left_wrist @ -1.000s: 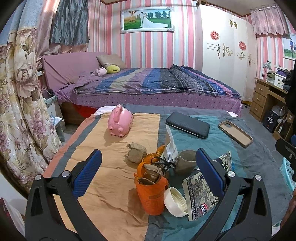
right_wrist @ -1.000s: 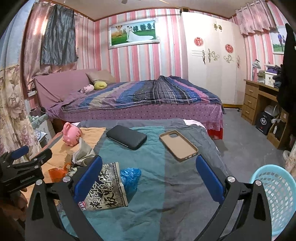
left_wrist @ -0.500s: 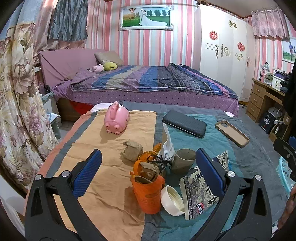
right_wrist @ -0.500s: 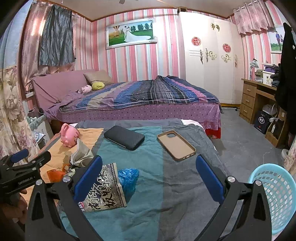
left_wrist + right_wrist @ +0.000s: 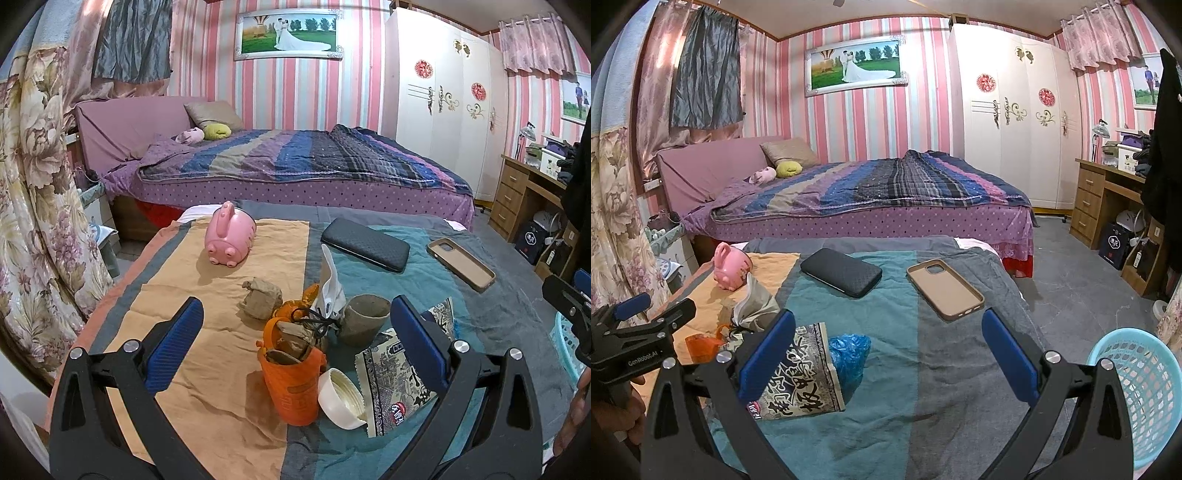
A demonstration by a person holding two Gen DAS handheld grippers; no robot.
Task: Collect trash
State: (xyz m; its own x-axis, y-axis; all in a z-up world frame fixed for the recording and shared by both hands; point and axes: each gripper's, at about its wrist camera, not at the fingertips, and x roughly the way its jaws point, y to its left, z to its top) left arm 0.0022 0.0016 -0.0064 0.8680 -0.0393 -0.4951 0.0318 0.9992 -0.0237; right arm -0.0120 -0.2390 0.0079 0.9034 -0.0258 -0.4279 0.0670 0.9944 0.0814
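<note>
Trash lies on the cloth-covered table (image 5: 229, 354): an orange cup stuffed with brown paper (image 5: 291, 380), a white lid (image 5: 341, 397), a printed snack bag (image 5: 399, 365), a brown paper cup (image 5: 364, 319), a crumpled brown wad (image 5: 260, 302) and a white wrapper (image 5: 330, 284). My left gripper (image 5: 295, 345) is open and empty, just above the orange cup. My right gripper (image 5: 884, 354) is open and empty over the table's right half, with the snack bag (image 5: 801, 376) and a blue plastic scrap (image 5: 849, 350) by its left finger. A light blue basket (image 5: 1137, 398) stands on the floor at right.
A pink piggy bank (image 5: 231, 240), a black wallet case (image 5: 365, 249) and a tan phone case (image 5: 460, 262) lie at the table's far side. A bed (image 5: 295, 166) stands behind. A wooden desk (image 5: 1108, 199) is at right, floral curtains (image 5: 33, 221) at left.
Both grippers have pulled back and risen slightly, so the table items sit a little lower and farther. Both stay open. Nothing on the table moved.
</note>
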